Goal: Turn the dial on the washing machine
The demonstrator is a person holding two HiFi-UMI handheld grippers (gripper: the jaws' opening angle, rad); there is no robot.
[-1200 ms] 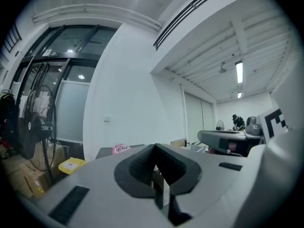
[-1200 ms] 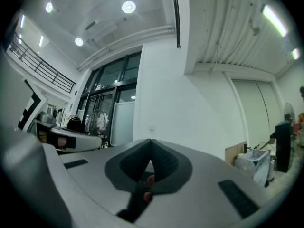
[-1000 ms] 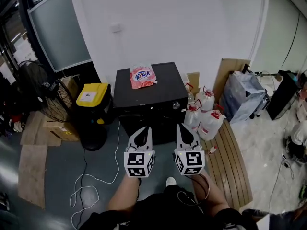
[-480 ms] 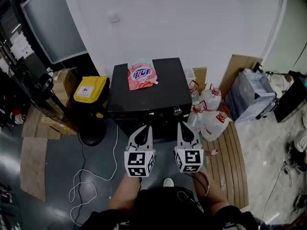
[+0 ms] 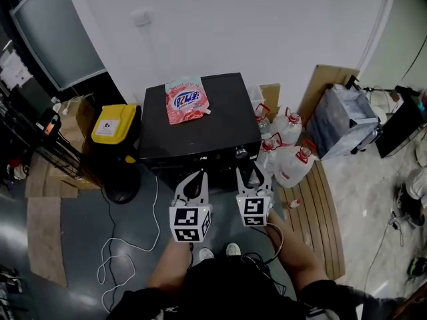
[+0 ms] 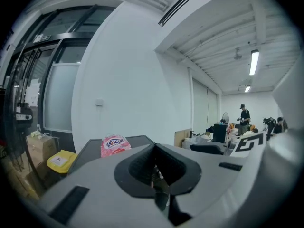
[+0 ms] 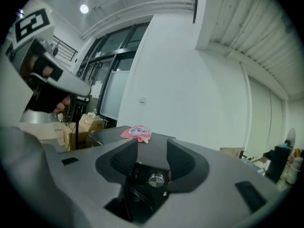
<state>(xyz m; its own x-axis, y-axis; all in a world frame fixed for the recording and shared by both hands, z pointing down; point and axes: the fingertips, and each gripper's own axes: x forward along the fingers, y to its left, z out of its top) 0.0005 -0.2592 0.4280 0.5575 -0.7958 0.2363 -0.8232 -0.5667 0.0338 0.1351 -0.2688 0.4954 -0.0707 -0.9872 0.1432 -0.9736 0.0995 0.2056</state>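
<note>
Seen from the head camera, the black washing machine (image 5: 200, 129) stands against the far white wall. A pink detergent bag (image 5: 183, 100) lies on its lid. The dial (image 5: 240, 153) sits at the right end of the front panel. A yellow bin (image 5: 115, 124) stands just left of the machine, and water jugs (image 5: 288, 153) crowd its right side. Both tongs are held out in front of the person, near the machine's front. The left tongs (image 5: 192, 180) point at the middle of the front. The right tongs (image 5: 250, 174) are just below the dial, with their tips apart.

In the left gripper view, the left tongs (image 6: 154, 146) are pressed together at the tips and hold nothing. Past them the pink bag (image 6: 113, 145) shows on the lid and the yellow bin (image 6: 60, 160) lies off to the left. A person (image 6: 243, 120) stands far off on the right.

In the right gripper view, the right tongs (image 7: 152, 148) stand moderately wide, having just been opening. The round silver dial (image 7: 156, 178) shows in the gap between the two pads, closer to the right one. Neither pad presses on it, and I cannot tell how far ahead of the tips it still lies. The pink bag (image 7: 137, 133) sits farther back on the lid.
</note>
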